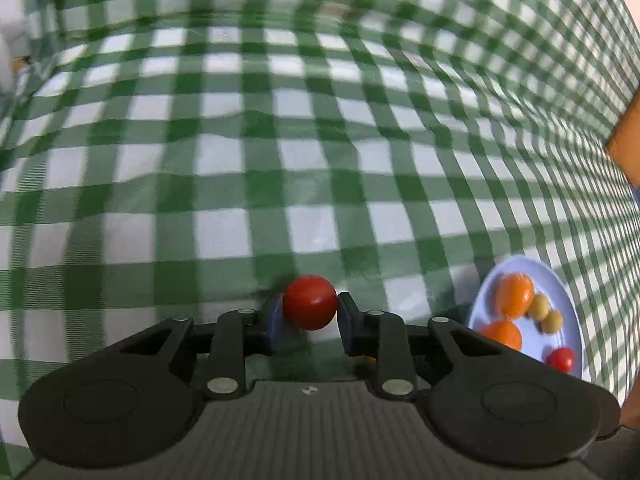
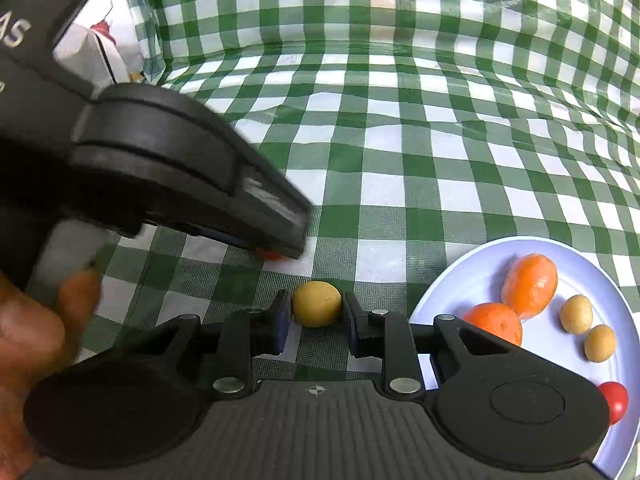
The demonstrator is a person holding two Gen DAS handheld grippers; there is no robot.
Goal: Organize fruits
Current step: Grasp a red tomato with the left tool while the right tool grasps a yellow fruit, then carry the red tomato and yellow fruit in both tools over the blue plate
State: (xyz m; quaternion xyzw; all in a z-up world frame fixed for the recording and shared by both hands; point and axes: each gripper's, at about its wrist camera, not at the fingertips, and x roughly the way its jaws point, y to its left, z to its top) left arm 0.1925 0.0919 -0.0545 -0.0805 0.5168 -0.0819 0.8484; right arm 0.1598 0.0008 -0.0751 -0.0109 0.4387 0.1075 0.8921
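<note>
While the left gripper (image 1: pixel 310 312) hangs over the green-checked tablecloth (image 1: pixel 320 160), its two fingers are clamped on a red tomato (image 1: pixel 310 302), one pad against each side of the fruit. Seen from the right wrist camera, the same left gripper (image 2: pixel 280 236) crosses the upper left of the view, and only a sliver of the red tomato (image 2: pixel 272 255) shows beneath its tip.

The right gripper (image 2: pixel 316 316) grasps a small yellow fruit (image 2: pixel 317 304) between its pads, low over the tablecloth (image 2: pixel 400 140) and just left of the plate.

The white plate (image 2: pixel 460 280) sits on the cloth to the right of both grippers. It carries:
- two oranges, the farther one (image 2: pixel 530 286) and the nearer one (image 2: pixel 496 322), touching each other;
- two small yellow fruits (image 2: pixel 576 314) and (image 2: pixel 599 343), close together beside the oranges;
- one red tomato (image 2: pixel 614 402) near the plate's front edge, apart from the rest.

From the left wrist camera the plate (image 1: pixel 560 280) appears at lower right with the same contents. An orange-brown edge (image 1: pixel 626 136) of something unidentifiable shows at the far right of that view.
</note>
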